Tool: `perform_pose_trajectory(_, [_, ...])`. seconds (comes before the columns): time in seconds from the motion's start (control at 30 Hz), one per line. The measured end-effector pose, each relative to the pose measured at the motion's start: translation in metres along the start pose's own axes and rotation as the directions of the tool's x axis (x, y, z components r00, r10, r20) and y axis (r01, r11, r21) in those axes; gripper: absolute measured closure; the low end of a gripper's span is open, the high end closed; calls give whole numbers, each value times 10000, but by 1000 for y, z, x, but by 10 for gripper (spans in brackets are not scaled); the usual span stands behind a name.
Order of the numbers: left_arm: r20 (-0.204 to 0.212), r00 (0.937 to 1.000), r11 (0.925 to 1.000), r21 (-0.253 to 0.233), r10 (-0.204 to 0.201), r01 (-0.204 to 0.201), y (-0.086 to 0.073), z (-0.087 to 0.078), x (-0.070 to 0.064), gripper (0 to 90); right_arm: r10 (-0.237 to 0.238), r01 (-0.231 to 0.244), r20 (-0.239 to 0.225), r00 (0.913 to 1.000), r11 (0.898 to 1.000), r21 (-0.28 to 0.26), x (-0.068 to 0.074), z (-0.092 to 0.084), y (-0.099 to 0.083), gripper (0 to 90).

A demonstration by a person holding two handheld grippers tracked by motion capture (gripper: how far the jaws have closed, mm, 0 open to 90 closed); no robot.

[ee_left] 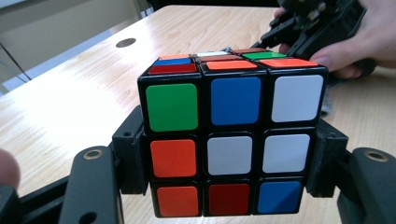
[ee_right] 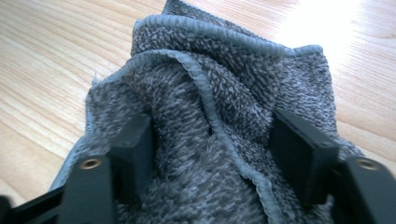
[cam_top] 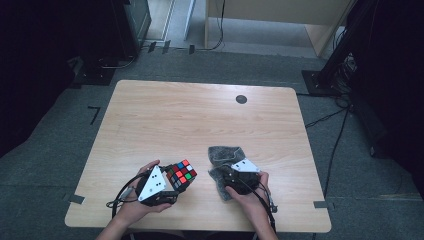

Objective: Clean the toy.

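Observation:
A scrambled Rubik's cube (cam_top: pixel 182 175) (ee_left: pixel 229 112) is held just above the wooden table near its front edge. My left gripper (cam_top: pixel 174 186) (ee_left: pixel 229 158) is shut on it, one pad on each side of its lower two layers. To the right lies a crumpled grey cloth (cam_top: pixel 224 154) (ee_right: pixel 210 70). My right gripper (cam_top: pixel 227 175) (ee_right: pixel 217 154) is down on the cloth, and a bunched fold is pressed between its two pads. In the left gripper view, the person's right hand (ee_left: pixel 369 42) is behind the cube.
The light wooden table (cam_top: pixel 200 115) has a small dark round disc (cam_top: pixel 241 99) (ee_left: pixel 126 42) near its far edge. Grey carpet surrounds it, with cables and dark stands at the right and the far left.

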State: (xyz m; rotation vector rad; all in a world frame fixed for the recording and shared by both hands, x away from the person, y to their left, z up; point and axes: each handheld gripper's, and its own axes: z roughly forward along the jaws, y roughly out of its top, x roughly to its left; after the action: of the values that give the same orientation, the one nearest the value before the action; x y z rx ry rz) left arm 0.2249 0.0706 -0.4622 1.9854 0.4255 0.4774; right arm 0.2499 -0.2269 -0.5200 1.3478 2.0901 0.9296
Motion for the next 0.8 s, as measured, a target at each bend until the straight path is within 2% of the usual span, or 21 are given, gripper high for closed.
perform_pose_trajectory(0.07, [67, 10000, 10000, -46, -55, 56, 1, -1, 0, 334, 63, -60, 266, 9996, 9999, -132, -4, -2, -2, 596])
perform_pose_trajectory(0.1, [123, 9999, 10000, -48, -76, 77, 1, -1, 0, 334, 531, -528, 199, 9984, 9985, -145, -9, -5, -3, 736])
perform_pose_trajectory(0.13, [168, 9998, 10000, -33, -67, 68, 1, -1, 0, 334, 531, -528, 199, 9984, 9985, -145, -9, -5, -3, 736])
perform_pose_trajectory(0.2, [181, 9998, 10000, 9, 54, -54, 1, -1, 0, 335, 1187, -1190, -239, 9926, 9928, -127, -14, -11, -2, 775])
perform_pose_trajectory(0.23, [190, 9998, 9999, 21, 110, -111, 1, -1, -1, 335, 1267, -1284, -499, 9907, 9912, -323, -14, -16, -1, 779])
perform_pose_trajectory(0.27, [202, 9997, 9999, 37, 112, -113, 0, 0, -1, 335, 1239, -1309, -954, 9877, 9889, -703, -11, -22, 2, 780])
perform_pose_trajectory(0.3, [195, 9997, 9999, 59, 160, -161, 0, 0, -1, 335, 695, -1013, -1855, 9802, 9805, -1681, 0, -40, 12, 781])
perform_pose_trajectory(0.33, [178, 9997, 9998, 90, 195, -196, 0, 1, -2, 335, 695, -1013, -1855, 9802, 9805, -1681, 0, -40, 12, 781])
perform_pose_trajectory(0.37, [155, 9995, 9995, 129, 270, -272, -1, 2, -2, 335, -66, -621, -2460, 9693, 9607, -2706, 17, -63, 25, 779])
perform_pose_trajectory(0.43, [60, 9986, 9981, 315, 528, -529, -1, 6, -8, 335, -625, -513, -3018, 9513, 9335, -3548, 35, -84, 36, 777])
perform_pose_trajectory(0.47, [60, 9986, 9981, 315, 528, -529, -1, 6, -8, 336, -625, -513, -3018, 9513, 9335, -3548, 35, -84, 36, 777])
perform_pose_trajectory(0.5, [51, 9982, 9977, 345, 590, -592, -1, 7, -10, 336, -851, -561, -3394, 9368, 9210, -3856, 42, -91, 40, 776])
perform_pose_trajectory(0.53, [31, 9975, 9968, 354, 709, -710, -1, 8, -13, 335, -964, -744, -3831, 9186, 9102, -4075, 50, -98, 42, 776])
perform_pose_trajectory(0.57, [10, 9959, 9952, 392, 902, -902, 0, 9, -15, 335, -1029, -931, -4264, 8987, 9052, -4146, 58, -102, 44, 775])
perform_pose_trajectory(0.6, [73, 9943, 9939, 284, 1060, -1062, 3, 9, -20, 335, -1262, -859, -4729, 8721, 9117, -4017, 72, -103, 45, 772])
perform_pose_trajectory(0.63, [73, 9943, 9939, 284, 1060, -1062, 3, 9, -20, 335, -1262, -859, -4729, 8721, 9117, -4017, 72, -103, 45, 772])
perform_pose_trajectory(0.67, [186, 9945, 9944, 193, 1035, -1039, 5, 8, -23, 335, -1410, -545, -4708, 8709, 9243, -3778, 81, -97, 42, 771])
perform_pose_trajectory(0.7, [236, 9941, 9943, 141, 1054, -1058, 6, 7, -24, 335, -1410, -545, -4708, 8709, 9243, -3778, 81, -97, 42, 771])
perform_pose_trajectory(0.73, [109, 9923, 9920, 250, 1235, -1237, 7, 7, -25, 336, -1114, -910, -4818, 8692, 9217, -3771, 79, -91, 38, 770])
perform_pose_trajectory(0.77, [108, 9917, 9915, 197, 1285, -1287, 7, 5, -25, 336, -1114, -910, -4818, 8692, 9217, -3771, 79, -91, 38, 770])
perform_pose_trajectory(0.8, [246, 9926, 9929, 38, 1188, -1190, 7, 4, -24, 338, -864, -1085, -4803, 8728, 9252, -3636, 75, -89, 37, 770])
